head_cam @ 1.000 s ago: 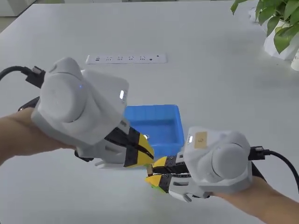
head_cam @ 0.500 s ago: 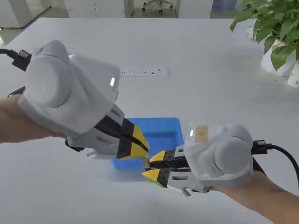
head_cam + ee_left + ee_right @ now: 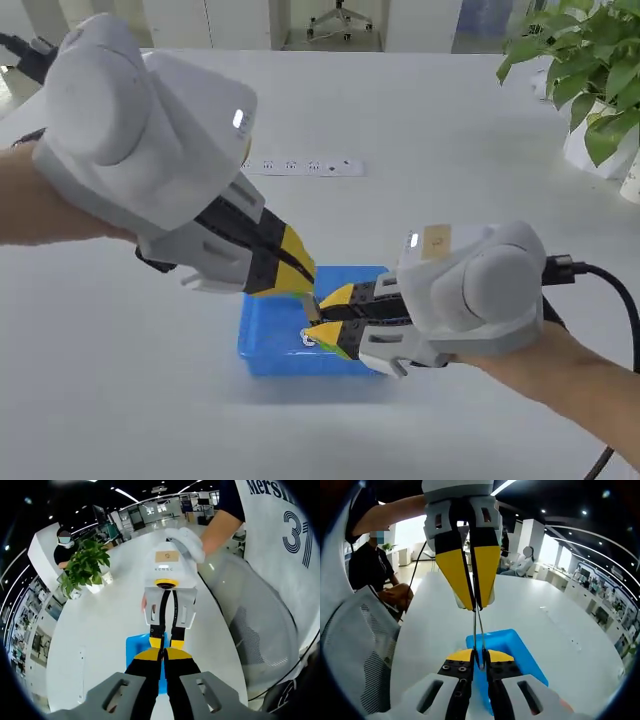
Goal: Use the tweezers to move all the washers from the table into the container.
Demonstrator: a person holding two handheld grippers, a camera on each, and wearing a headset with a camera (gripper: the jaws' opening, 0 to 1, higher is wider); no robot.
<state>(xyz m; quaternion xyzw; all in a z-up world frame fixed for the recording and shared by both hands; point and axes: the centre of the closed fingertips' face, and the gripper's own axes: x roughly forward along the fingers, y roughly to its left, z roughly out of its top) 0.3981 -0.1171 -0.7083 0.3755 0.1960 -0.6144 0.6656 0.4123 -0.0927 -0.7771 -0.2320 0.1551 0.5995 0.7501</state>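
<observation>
The left gripper (image 3: 303,275) is up high on one side, and its yellow fingers are squeezed tight on the top of the thin metal tweezers (image 3: 476,625). The tweezers hang down from those fingers. Their tips go in between the fingers of the right gripper (image 3: 322,318). The right gripper's fingers are close together and press on the tweezers from both sides. The two grippers point at each other, nose to nose, just above the blue container (image 3: 262,345). The container sits flat on the white tabletop (image 3: 450,180). Inside it, right under the fingers, is a small pale ring (image 3: 308,338). It is too tiny to tell if it is a washer. A white power strip (image 3: 300,165) lies on the tabletop farther back, well away from the container. A green plant (image 3: 580,60) stands at the far corner.
</observation>
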